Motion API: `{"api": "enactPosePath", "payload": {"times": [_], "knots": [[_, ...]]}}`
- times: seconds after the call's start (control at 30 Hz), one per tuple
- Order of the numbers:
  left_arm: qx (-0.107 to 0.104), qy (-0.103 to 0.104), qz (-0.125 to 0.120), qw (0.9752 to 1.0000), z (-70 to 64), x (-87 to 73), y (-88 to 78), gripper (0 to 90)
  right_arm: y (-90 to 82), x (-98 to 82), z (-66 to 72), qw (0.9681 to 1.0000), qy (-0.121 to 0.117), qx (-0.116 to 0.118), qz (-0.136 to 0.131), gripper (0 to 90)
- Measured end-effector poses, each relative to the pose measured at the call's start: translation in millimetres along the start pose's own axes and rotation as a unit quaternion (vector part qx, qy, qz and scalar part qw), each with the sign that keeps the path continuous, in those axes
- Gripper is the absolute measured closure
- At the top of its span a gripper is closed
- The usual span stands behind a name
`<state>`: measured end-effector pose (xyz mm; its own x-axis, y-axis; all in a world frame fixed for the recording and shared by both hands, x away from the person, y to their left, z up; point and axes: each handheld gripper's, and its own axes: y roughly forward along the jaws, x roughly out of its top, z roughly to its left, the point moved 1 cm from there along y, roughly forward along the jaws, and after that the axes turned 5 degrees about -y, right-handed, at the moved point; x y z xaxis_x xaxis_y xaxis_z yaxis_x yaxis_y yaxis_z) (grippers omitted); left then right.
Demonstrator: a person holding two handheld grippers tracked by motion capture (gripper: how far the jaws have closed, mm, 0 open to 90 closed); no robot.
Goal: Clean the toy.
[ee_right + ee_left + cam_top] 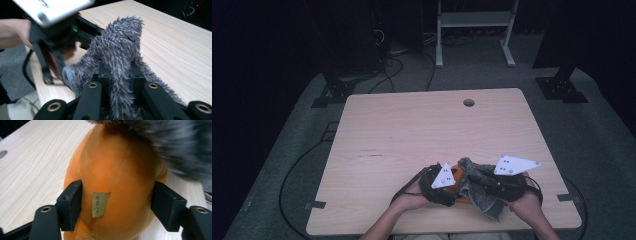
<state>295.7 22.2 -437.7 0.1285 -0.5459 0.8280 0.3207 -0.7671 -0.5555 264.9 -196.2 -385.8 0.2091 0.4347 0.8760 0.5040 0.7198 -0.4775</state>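
A smooth orange rounded object point(115, 170) with a small pale label point(100, 205) rests on the wooden table point(412, 135) near its front edge. My left gripper point(117, 205) has its black pads point(72, 202) pressed on both sides of it. In the high view the orange object point(458, 175) lies between the left gripper point(454, 186) and a grey fuzzy cloth point(477, 182). The cloth drapes over the object's far side. My right gripper point(120, 75) is shut on a fold of the cloth point(120, 45), which stands up between its jaws. The right gripper point(493, 187) comes in from the right.
A round cable hole point(469, 102) sits near the table's far edge. A white metal stand point(474, 20) and dark equipment with cables point(387, 55) stand on the floor behind. The left gripper's body point(55, 37) is close in front of the right gripper's camera.
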Motion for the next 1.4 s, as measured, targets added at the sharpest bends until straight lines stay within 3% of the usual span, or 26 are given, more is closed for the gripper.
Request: {"api": "enactPosePath", "payload": {"times": [0.07,0.17,0.23,0.3,0.33,0.4,0.43,0.5,0.57,0.63,0.73,0.8,0.83,0.87,0.93,0.97,1.0,1.03,1.13,1.2,1.33,1.4], "knots": [[-0.009,-0.013,-0.007,0.9998,1.0,-1.1,-0.5,31.6,-2.1,-10.6,-13.3,0.9997,0.020,-0.014,0.005,75.6],[-0.012,-0.006,-0.008,0.9999,1.3,0.3,0.4,30.7,-11.0,-28.4,-34.6,0.9974,0.063,-0.034,0.006,75.5],[-0.011,-0.009,-0.019,0.9997,2.4,1.0,1.1,24.0,-15.7,-36.2,-42.1,0.9958,0.077,-0.048,0.014,75.5],[-0.006,-0.018,-0.018,0.9997,3.8,1.6,3.9,11.0,-16.7,-38.8,-44.1,0.9952,0.086,-0.044,0.013,75.5],[-0.005,-0.047,0.003,0.9989,6.8,1.0,10.7,6.1,-14.9,-39.9,-43.9,0.9951,0.091,-0.035,0.014,75.5],[-0.019,-0.057,0.006,0.9982,7.8,-2.5,14.5,8.4,-12.6,-36.4,-40.3,0.9958,0.086,-0.031,0.012,75.5],[-0.019,-0.057,0.006,0.9982,7.8,-2.5,14.5,15.2,-12.0,-34.6,-38.5,0.9959,0.083,-0.032,0.012,75.6],[0.001,-0.037,-0.008,0.9993,7.4,1.3,2.7,24.5,-11.7,-29.6,-35.3,0.9962,0.080,-0.032,0.003,75.6],[0.043,-0.012,-0.017,0.9989,9.3,6.5,-8.5,27.3,-10.3,-23.6,-34.8,0.9957,0.085,-0.037,-0.010,75.7],[0.071,0.000,-0.019,0.9973,13.2,10.0,-18.4,27.4,-3.1,-17.9,-35.9,0.9953,0.084,-0.042,-0.019,75.6],[0.117,0.011,0.004,0.9931,19.3,6.8,-22.8,26.9,17.9,-10.6,-43.3,0.9941,0.095,-0.046,-0.024,75.6],[0.101,-0.013,0.039,0.9940,24.7,0.2,-17.0,23.1,39.3,-9.9,-51.2,0.9943,0.092,-0.053,0.005,75.4],[0.081,-0.017,0.049,0.9953,26.0,-3.2,-14.8,20.8,46.6,-11.6,-53.4,0.9945,0.090,-0.052,0.017,75.2],[0.066,-0.021,0.046,0.9965,26.2,-4.3,-15.5,19.5,54.6,-14.8,-55.2,0.9947,0.087,-0.046,0.030,75.2],[0.020,-0.034,0.049,0.9980,29.3,-1.4,-23.7,18.8,59.1,-20.9,-57.5,0.9948,0.093,-0.034,0.026,75.2],[0.020,-0.034,0.049,0.9980,29.3,-1.4,-23.7,18.7,57.0,-23.7,-57.6,0.9952,0.093,-0.023,0.021,75.2],[-0.023,-0.043,0.027,0.9985,32.5,1.1,-34.3,19.1,53.5,-27.5,-56.5,0.9960,0.085,-0.012,0.021,75.2],[-0.033,-0.042,0.015,0.9984,33.6,2.6,-38.2,19.2,50.9,-29.6,-54.9,0.9964,0.082,-0.007,0.023,75.1],[-0.008,-0.026,-0.029,0.9992,34.0,10.2,-43.3,14.2,41.4,-36.4,-45.7,0.9978,0.061,0.014,0.021,74.8],[0.004,-0.033,-0.046,0.9984,34.8,15.7,-41.3,11.1,37.6,-38.8,-38.2,0.9985,0.045,0.021,0.022,74.7],[0.000,-0.038,-0.030,0.9988,38.4,20.2,-25.9,9.7,32.4,-39.9,-27.1,0.9988,0.024,0.037,0.023,74.4],[-0.013,-0.045,-0.005,0.9989,38.0,18.4,-13.3,8.4,30.7,-41.3,-25.8,0.9986,0.025,0.041,0.023,74.3]]}}
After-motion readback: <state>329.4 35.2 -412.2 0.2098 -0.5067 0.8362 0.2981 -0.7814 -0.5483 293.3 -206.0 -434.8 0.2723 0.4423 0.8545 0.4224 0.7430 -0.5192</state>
